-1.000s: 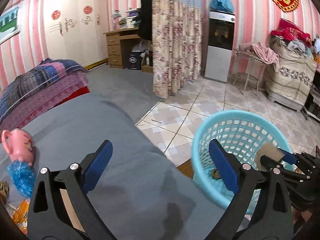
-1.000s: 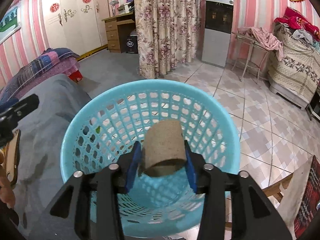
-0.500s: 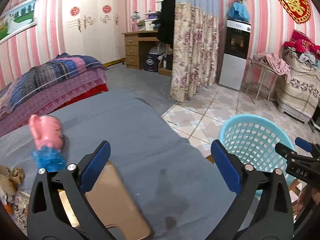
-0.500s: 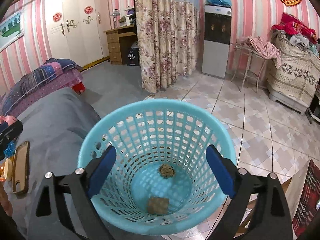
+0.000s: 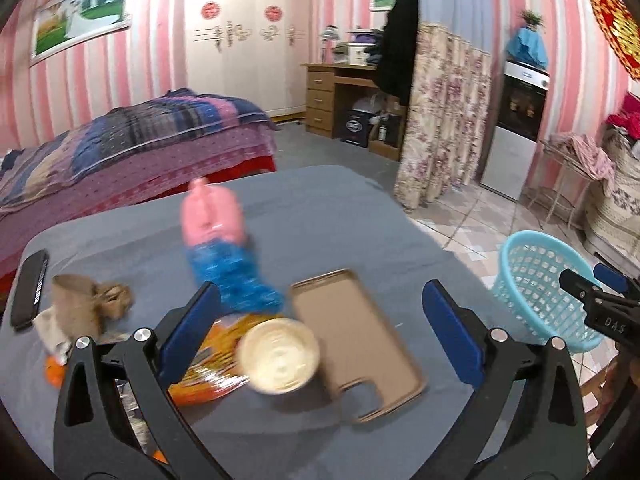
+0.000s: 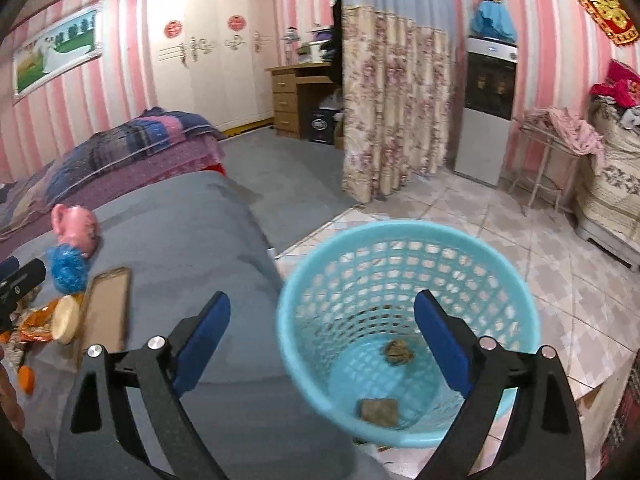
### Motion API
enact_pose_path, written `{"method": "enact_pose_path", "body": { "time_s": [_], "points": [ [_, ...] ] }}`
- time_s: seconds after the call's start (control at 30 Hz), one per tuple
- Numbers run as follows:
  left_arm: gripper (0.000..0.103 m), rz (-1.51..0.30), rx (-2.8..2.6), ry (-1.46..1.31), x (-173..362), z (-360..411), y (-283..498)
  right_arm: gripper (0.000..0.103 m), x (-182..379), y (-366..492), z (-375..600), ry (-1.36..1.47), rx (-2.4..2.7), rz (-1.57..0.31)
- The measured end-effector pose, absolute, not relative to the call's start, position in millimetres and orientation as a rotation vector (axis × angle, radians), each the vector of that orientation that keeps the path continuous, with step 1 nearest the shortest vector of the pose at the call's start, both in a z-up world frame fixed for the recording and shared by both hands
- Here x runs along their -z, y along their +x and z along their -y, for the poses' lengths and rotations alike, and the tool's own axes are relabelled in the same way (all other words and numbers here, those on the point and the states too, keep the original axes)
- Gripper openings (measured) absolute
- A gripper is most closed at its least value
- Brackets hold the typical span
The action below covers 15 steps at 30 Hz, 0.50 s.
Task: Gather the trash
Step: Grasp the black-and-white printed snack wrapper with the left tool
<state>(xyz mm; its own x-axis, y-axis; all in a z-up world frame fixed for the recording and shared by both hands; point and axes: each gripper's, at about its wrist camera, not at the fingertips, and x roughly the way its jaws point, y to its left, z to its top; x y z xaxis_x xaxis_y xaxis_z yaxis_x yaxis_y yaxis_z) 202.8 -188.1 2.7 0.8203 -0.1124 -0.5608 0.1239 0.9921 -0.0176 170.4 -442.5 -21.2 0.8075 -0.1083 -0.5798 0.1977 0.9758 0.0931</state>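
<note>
My left gripper is open and empty over the grey table, above a round cream lid and an orange wrapper. A cardboard tube with crumpled paper lies at the left. My right gripper is open and empty over the near rim of the turquoise basket, which also shows in the left wrist view. In the basket lie a cardboard tube and a crumpled wad.
On the table: a tan phone case, a pink toy with a blue scrubber, a black remote. A bed stands behind it. The basket stands on the tiled floor to the right of the table.
The right gripper opened and dropped the cardboard tube into the basket, then shifted left. The left gripper swung left from the basket to above the trash on the table.
</note>
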Motion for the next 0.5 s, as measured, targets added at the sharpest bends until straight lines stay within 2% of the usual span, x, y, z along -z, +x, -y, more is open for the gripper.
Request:
{"method": "enact_pose_path", "body": {
  "time_s": [0.1, 0.5],
  "points": [
    [0.097, -0.589, 0.085, 0.026, -1, 169, 193, 0.096, 20, 168, 428, 0.171, 0.118, -0.599],
    [0.097, -0.634, -0.054, 0.002, 14, 88, 166, 0.098, 29, 176, 366, 0.078, -0.005, -0.635]
  ]
}}
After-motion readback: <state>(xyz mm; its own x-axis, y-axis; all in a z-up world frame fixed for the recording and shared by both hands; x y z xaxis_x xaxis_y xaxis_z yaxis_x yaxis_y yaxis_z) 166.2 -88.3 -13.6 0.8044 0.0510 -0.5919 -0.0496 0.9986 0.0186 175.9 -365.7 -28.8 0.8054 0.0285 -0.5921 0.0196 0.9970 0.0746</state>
